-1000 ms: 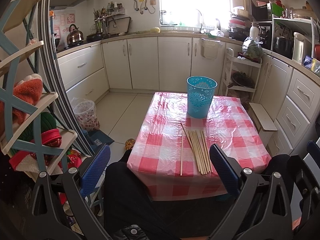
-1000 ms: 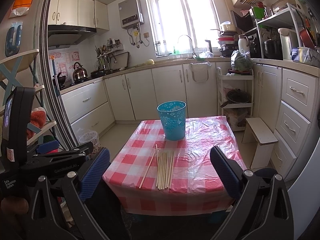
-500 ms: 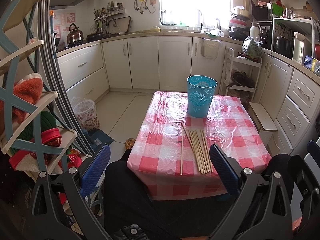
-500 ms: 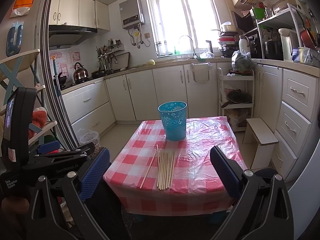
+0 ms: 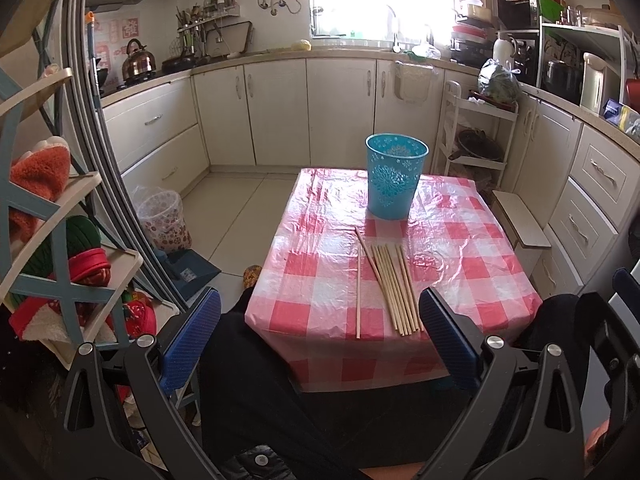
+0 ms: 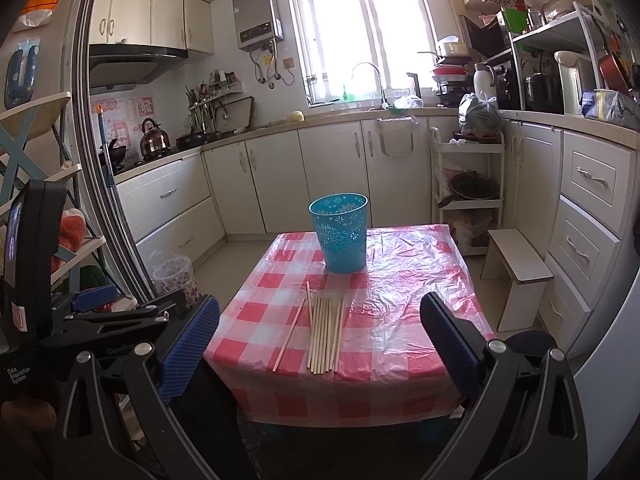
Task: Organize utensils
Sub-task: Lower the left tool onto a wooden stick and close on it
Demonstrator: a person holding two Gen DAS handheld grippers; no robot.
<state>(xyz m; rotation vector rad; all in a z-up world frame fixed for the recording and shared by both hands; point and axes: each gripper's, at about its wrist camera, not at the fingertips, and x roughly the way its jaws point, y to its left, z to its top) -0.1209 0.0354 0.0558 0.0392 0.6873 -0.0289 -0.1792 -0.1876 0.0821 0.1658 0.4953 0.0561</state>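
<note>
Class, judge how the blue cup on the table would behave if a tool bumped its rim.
The blue cup looks like thin plastic, so probably light. It is tall with a narrower base, so likely to tip. The glossy tablecloth may let it slide.

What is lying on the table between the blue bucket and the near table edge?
A row of wooden chopsticks, one stick set apart on their left; both wrist views show it.

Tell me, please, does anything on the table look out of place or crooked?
Yes. Most chopsticks lie side by side in a neat row on the checked table, in front of the blue bucket. One stick lies apart on the left, and another slants across the row's far end.
</note>
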